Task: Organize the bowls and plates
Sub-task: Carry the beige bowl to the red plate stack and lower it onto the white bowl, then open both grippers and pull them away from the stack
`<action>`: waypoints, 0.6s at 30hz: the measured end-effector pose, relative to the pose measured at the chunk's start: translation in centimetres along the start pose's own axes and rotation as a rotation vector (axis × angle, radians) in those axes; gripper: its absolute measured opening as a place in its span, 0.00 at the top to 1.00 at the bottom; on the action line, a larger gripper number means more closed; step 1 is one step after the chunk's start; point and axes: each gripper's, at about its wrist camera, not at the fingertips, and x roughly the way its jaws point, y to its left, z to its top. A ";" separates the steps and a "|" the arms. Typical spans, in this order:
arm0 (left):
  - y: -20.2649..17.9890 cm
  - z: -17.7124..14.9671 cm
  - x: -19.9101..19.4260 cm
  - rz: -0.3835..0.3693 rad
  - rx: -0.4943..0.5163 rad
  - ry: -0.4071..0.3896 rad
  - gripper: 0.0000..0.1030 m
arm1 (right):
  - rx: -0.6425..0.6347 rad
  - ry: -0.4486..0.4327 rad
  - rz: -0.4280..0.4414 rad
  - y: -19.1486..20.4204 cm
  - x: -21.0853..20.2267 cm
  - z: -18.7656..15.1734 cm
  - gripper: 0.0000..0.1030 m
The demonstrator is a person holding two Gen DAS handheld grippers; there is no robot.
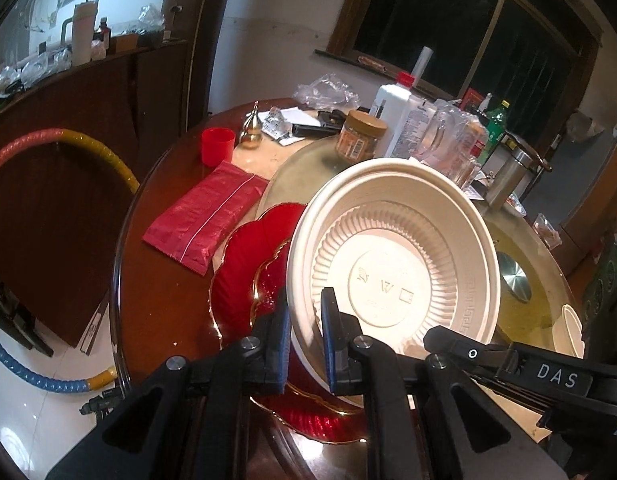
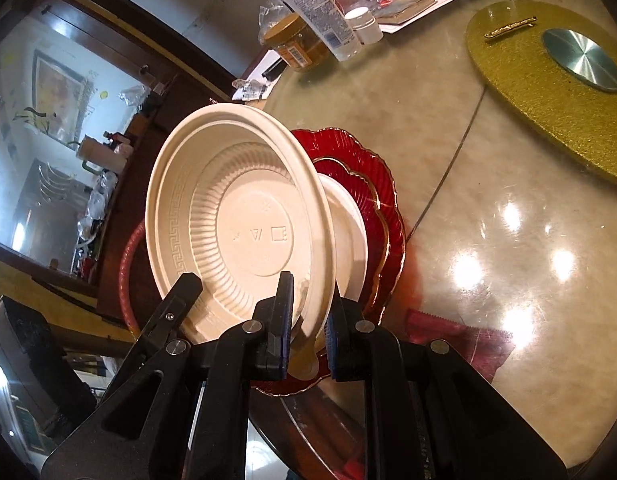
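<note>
Between your grippers: ribbed cream bowl (image 1: 392, 256), tilted, both jaws clenched on rim; red plate (image 1: 244, 272) beneath, red pouch (image 1: 204, 216) beside.

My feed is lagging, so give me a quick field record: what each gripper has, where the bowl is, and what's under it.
left gripper: shut on rim of cream bowl
right gripper: shut on the same bowl's rim, opposite side
bowl pose: tilted, inside facing both cameras
below bowl: red scalloped plate with a white dish on it
contact with white dish: cannot tell
nearby: red packet, red cup
</note>
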 end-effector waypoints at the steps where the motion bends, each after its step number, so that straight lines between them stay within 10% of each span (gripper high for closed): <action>1: 0.1 0.0 0.1 0.004 -0.002 0.003 0.88 | -0.001 0.002 -0.001 0.1 0.1 0.0 0.87; 18: 1.4 -0.1 0.3 0.019 -0.066 0.014 0.87 | -0.005 -0.037 -0.010 0.0 -0.6 0.3 0.87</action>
